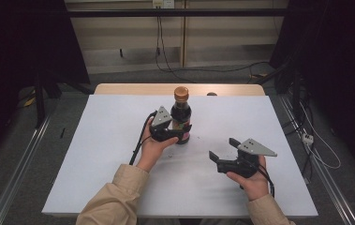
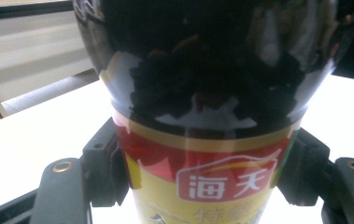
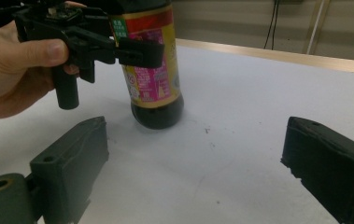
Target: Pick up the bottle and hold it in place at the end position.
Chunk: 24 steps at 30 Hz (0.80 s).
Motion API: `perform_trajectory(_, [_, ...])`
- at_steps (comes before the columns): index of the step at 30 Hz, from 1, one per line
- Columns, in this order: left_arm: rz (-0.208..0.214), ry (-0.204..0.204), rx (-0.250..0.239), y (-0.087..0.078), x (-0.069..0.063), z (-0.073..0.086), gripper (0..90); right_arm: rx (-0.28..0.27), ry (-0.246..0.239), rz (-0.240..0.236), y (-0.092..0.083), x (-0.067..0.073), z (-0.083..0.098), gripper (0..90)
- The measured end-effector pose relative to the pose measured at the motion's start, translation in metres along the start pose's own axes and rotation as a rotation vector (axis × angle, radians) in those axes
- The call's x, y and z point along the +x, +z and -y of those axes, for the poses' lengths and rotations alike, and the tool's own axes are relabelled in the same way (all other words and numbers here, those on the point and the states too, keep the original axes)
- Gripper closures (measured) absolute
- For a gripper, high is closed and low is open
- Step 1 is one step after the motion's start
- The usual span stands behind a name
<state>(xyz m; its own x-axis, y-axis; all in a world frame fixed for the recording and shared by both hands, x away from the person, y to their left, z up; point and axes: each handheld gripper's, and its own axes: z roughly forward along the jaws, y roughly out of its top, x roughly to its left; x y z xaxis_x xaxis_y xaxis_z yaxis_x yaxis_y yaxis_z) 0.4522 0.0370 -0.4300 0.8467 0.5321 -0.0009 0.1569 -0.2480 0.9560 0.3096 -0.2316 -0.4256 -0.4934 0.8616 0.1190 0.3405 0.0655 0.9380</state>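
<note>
High view: soy sauce bottle (image 1: 181, 114) stands upright at the table's (image 1: 109, 140) far centre, left gripper (image 1: 177, 132) clamped on its label; right gripper (image 1: 219, 149) hangs near right, spread, holding nothing. Left gripper view: both jaws press the label sides. Right gripper view: jaws wide apart, bottle well beyond them.

A white table (image 1: 119, 154) with a pale wooden strip along its far edge carries a dark sauce bottle (image 1: 181, 115), upright near the middle toward the back; its base rests directly on the surface, and a few small dark specks mark the white top just beside it
</note>
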Motion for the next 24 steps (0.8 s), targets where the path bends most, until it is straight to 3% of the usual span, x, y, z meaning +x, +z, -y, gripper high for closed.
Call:
perform_trajectory(10, [0.0,-0.006,-0.006,0.0,0.0,0.001,29.8,0.007,0.003,-0.013,0.016,-0.001,-0.013,6.8])
perform_trajectory(24, [0.0,-0.006,-0.005,0.0,0.0,0.001,29.8,0.013,-0.011,0.005,0.025,-0.008,-0.035,6.7])
